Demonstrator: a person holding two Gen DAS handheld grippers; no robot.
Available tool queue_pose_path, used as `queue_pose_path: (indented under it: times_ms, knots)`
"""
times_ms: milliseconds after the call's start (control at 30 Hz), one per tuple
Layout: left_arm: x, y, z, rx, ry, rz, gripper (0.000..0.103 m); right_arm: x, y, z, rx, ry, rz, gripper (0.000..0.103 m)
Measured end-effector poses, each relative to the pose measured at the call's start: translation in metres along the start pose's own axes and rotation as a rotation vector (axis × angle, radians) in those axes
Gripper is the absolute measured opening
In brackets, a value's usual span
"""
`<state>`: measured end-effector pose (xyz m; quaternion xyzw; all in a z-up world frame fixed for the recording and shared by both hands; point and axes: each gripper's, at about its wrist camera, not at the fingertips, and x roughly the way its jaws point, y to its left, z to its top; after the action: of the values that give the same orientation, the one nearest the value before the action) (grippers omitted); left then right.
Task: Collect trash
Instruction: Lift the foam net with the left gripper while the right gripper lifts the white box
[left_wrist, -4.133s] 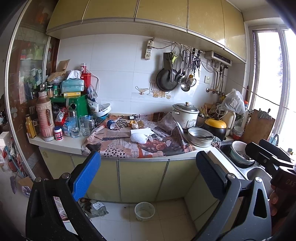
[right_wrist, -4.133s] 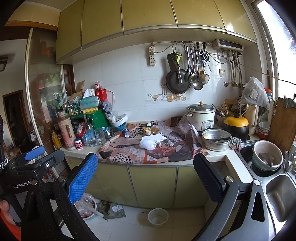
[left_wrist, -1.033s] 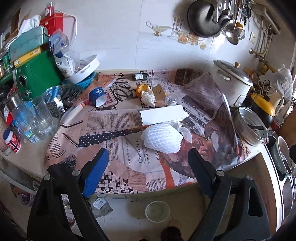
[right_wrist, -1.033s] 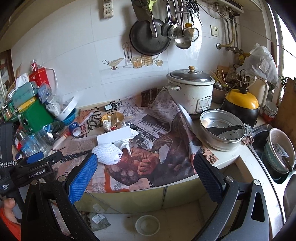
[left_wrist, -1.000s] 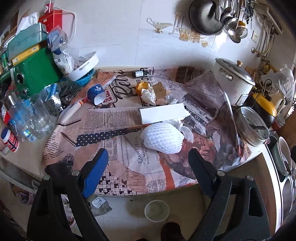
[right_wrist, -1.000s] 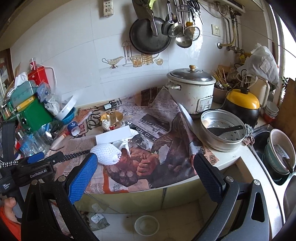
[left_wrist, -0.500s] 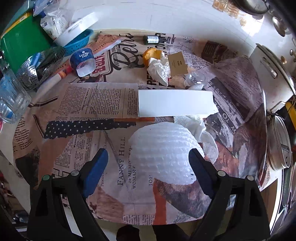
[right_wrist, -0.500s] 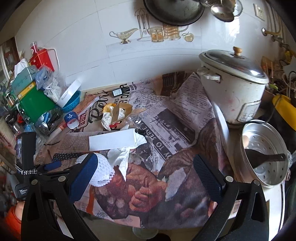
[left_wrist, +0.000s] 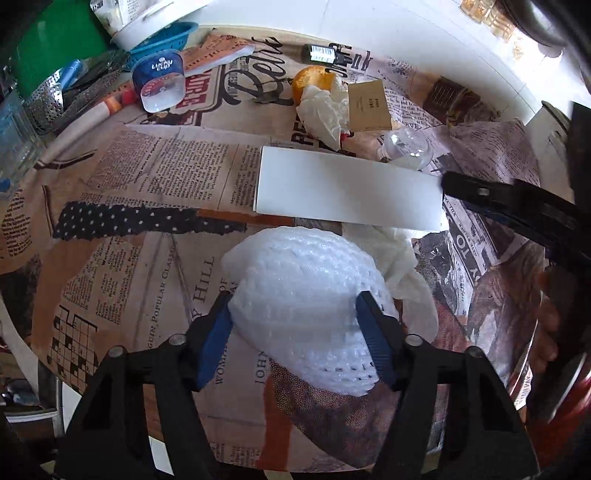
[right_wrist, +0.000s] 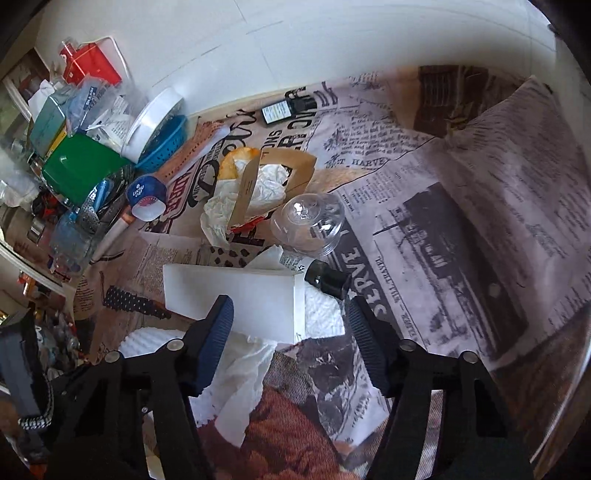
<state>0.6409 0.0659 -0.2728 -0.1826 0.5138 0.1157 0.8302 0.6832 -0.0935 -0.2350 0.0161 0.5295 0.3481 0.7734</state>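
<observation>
White foam fruit netting (left_wrist: 299, 295) fills the lower centre of the left wrist view, pinched between the closing blue pads of the left gripper (left_wrist: 295, 325). A blue "Lucky Cup" tub (left_wrist: 160, 79) lies upper left; the newsprint reads "HILL".

In the right wrist view, the right gripper (right_wrist: 288, 332) is closing around a white box (right_wrist: 236, 295), pads not visibly touching it. "SERVE" shows right of centre.

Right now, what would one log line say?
left gripper: closing on foam net | right gripper: closing over white box | trash uncollected
</observation>
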Motion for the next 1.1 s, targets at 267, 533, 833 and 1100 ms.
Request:
queue_pose_path:
  times_ms: [267, 533, 833, 1100]
  knots:
    - [-0.019, 0.011, -0.003, -0.002, -0.042, 0.062, 0.043, 0.018, 0.008, -0.003, -0.010, 0.074, 0.052, 0.024]
    - [-0.039, 0.054, -0.004, -0.083, -0.072, 0.147, 0.041, 0.023, 0.046, -0.028, -0.102, 0.195, 0.206, 0.023]
    - [-0.066, 0.088, -0.011, -0.134, -0.114, 0.197, 0.041, 0.015, 0.067, -0.002, -0.263, 0.050, 0.052, 0.069]
    - [-0.075, 0.090, -0.018, -0.155, -0.129, 0.209, 0.041, 0.056, 0.063, 0.015, -0.244, 0.160, 0.080, 0.069]
